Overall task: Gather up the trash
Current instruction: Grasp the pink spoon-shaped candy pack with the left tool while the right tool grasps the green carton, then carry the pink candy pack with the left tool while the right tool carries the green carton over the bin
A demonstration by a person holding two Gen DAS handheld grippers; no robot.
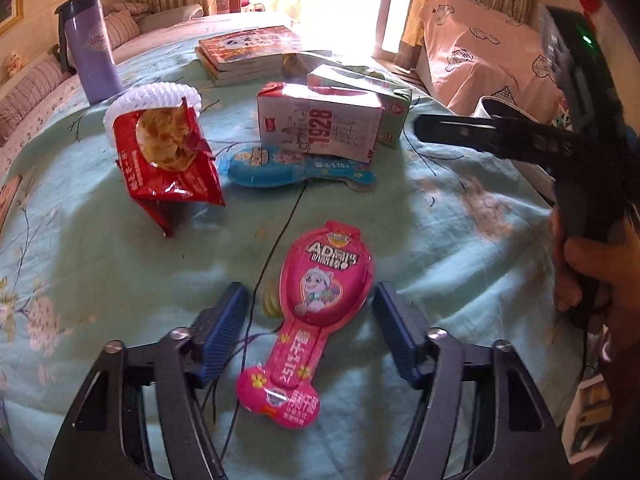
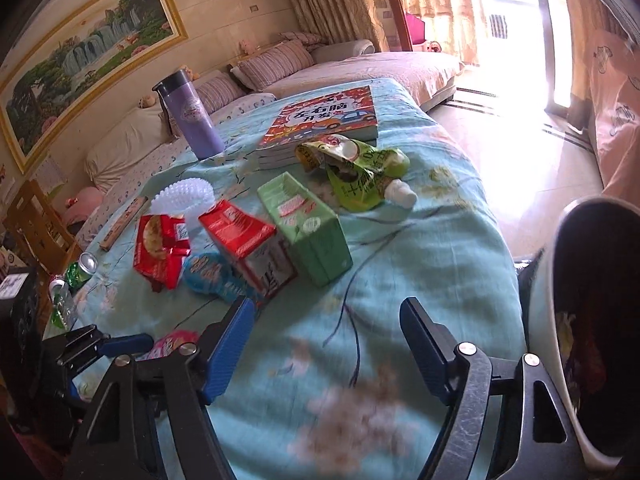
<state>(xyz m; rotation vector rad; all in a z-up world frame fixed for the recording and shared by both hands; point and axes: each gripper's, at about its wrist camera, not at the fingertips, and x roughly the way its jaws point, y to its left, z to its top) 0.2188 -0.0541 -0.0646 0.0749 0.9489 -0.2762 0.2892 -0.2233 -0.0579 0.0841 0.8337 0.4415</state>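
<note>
Pink and glossy, a spoon-shaped snack wrapper [image 1: 316,316] lies flat on the pale green flowered cloth [image 1: 460,248], low in the centre of the left wrist view. The left gripper [image 1: 310,330] straddles its round part, jaws apart: one blue pad stands clear on the left, while the other sits just at the wrapper's right edge, and I cannot tell whether it touches. A thin dark cord [image 1: 276,236] runs along the cloth past the wrapper's left side and under the left pad.

Further up that view lies a cluster of litter: one torn red snack bag [image 1: 168,168] leaning on a white knobbly brush [image 1: 152,96], one blue spoon-shaped wrapper [image 1: 280,168], one white carton with a red top [image 1: 320,120] and one green carton [image 1: 384,96] behind it. One crumpled green pouch [image 2: 356,172] with a white cap shows in the right wrist view, just beside a stack of books [image 2: 320,120]. One purple flask [image 2: 196,120] stands at the upper left.

The right gripper [image 2: 328,320] hangs over bare cloth at the lower centre of its own view, jaws wide with nothing between them. A white-rimmed bin [image 2: 568,216] with a dark inside fills the right edge there. Two green cans [image 2: 80,268] stand at the left edge, beyond the cloth.
</note>
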